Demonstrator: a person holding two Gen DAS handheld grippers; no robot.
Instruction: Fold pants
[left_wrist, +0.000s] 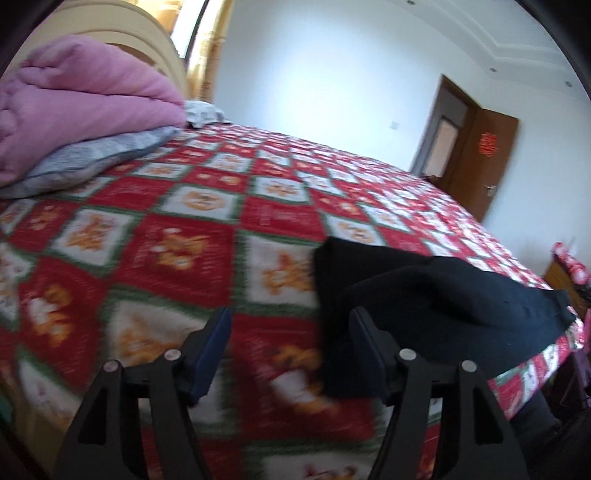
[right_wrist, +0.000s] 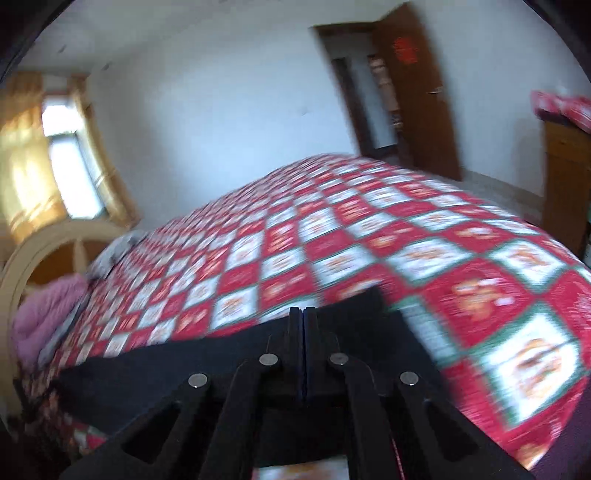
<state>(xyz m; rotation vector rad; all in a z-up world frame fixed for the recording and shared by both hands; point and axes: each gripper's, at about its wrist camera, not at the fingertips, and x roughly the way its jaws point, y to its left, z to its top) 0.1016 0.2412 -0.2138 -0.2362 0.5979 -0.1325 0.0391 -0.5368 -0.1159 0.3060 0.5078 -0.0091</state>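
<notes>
Right gripper (right_wrist: 303, 314) closed over black pants (right_wrist: 166, 365), grip unclear.

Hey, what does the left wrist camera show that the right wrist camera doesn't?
Only the left wrist view: the left gripper, open with nothing between its fingers, the pants' edge beside its right finger, and a grey pillow under the pink quilt.

Only the right wrist view: the right gripper, shut, over the pants; whether it pinches them is unclear. Also a window and a wooden cabinet.

Both: the black pants, the checked bedspread, the pink quilt, the headboard, the brown door.
</notes>
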